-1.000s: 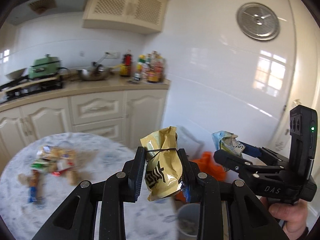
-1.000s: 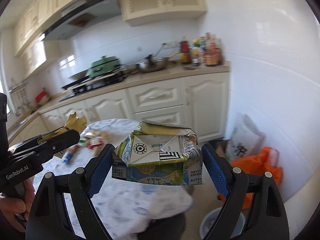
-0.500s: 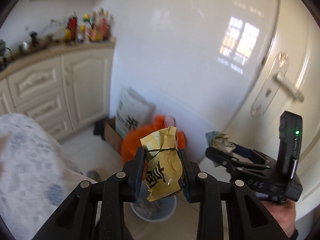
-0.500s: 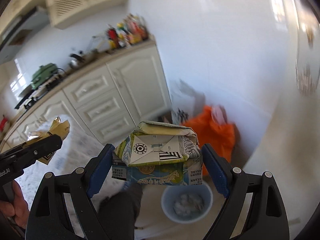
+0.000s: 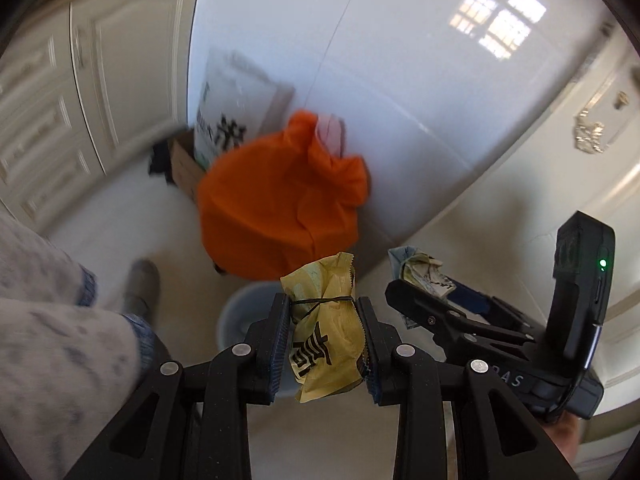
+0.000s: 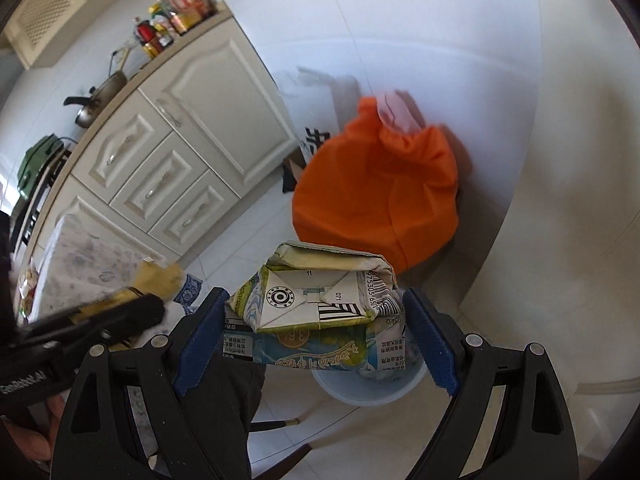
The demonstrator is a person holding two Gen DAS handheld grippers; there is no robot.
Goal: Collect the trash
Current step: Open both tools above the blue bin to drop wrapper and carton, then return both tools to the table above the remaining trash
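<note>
My left gripper [image 5: 323, 336] is shut on a crumpled yellow snack wrapper [image 5: 326, 332] tied with a black band. My right gripper [image 6: 316, 332] is shut on a flattened green and white drink carton [image 6: 316, 312]. Both are held above a pale blue trash bin [image 6: 368, 384] on the floor; in the left wrist view the bin [image 5: 244, 312] sits just behind the wrapper. The right gripper with its carton [image 5: 420, 276] shows at the right of the left wrist view. The left gripper with the wrapper [image 6: 156, 280] shows blurred at the left of the right wrist view.
A full orange bag [image 5: 280, 208] leans against the white wall behind the bin, with a white printed bag [image 5: 228, 108] and a cardboard box [image 5: 182, 164] beside it. Cream cabinets [image 6: 180, 132] stand at left. The marble table edge [image 6: 80, 264] and my leg [image 5: 60, 320] are nearby.
Both grippers have swung away from the table and tilted down toward the floor, coming closer over the trash bin. Each still holds its piece of trash.
</note>
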